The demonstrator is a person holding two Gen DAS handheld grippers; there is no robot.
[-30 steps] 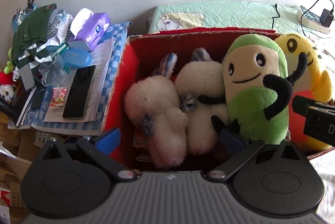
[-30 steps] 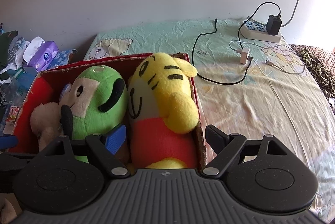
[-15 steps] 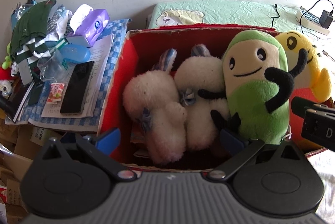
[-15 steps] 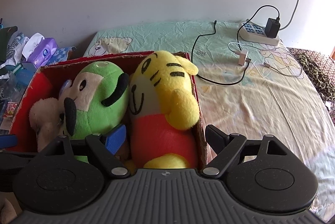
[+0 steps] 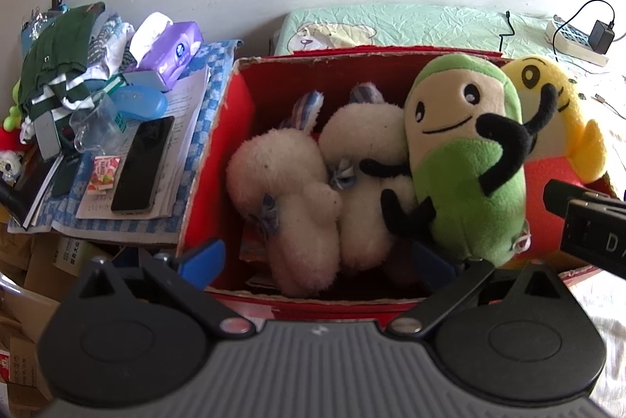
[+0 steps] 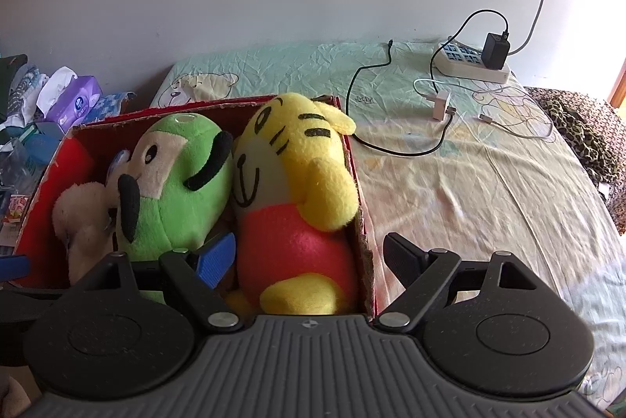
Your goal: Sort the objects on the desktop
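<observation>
Both tongs, left and right, are wide apart and hold nothing. They have pulled back a little from the red box. All toys sit inside, so sorting looks nearly done.

1. On the black device at the right edge of the left wrist view stands a white letter "D", followed by a cut-off stroke.
2. Print on the purple tissue pack, snack packet and papers is too small to read.
</observation>
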